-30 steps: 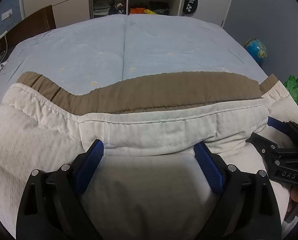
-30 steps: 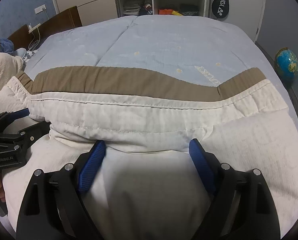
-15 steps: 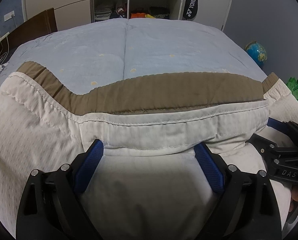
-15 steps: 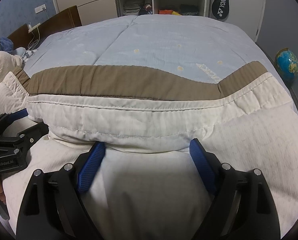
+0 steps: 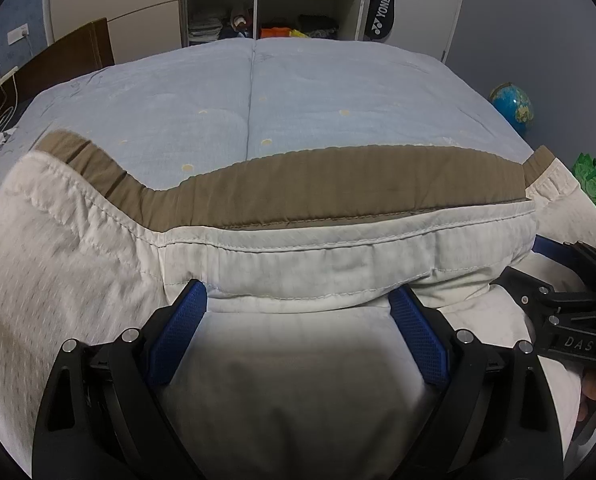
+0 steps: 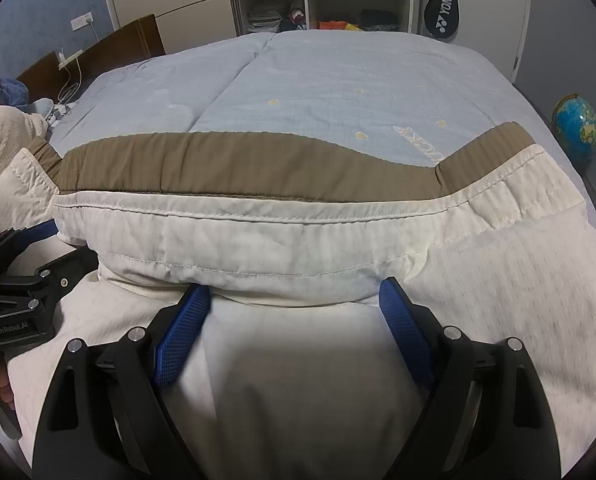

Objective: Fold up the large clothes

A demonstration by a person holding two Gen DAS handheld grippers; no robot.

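A large white textured garment with a brown waistband lies spread across the bed. A thick fold of its white hem drapes over the blue fingertips of both grippers. My left gripper stands wide open, its tips tucked under the fold and plain white cloth lying between the fingers. My right gripper is open just as wide, in the same way, a little to the right. Each gripper's black frame shows at the edge of the other's view.
A pale blue quilt covers the bed beyond the waistband. Behind it stand open wardrobe shelves and a hanging racket bag. A brown headboard is at the left; a globe and a green bag are on the floor at the right.
The garment's outer ends have shifted a little farther across the bed and are blurred now. Both grippers keep the same wide opening under the fold.
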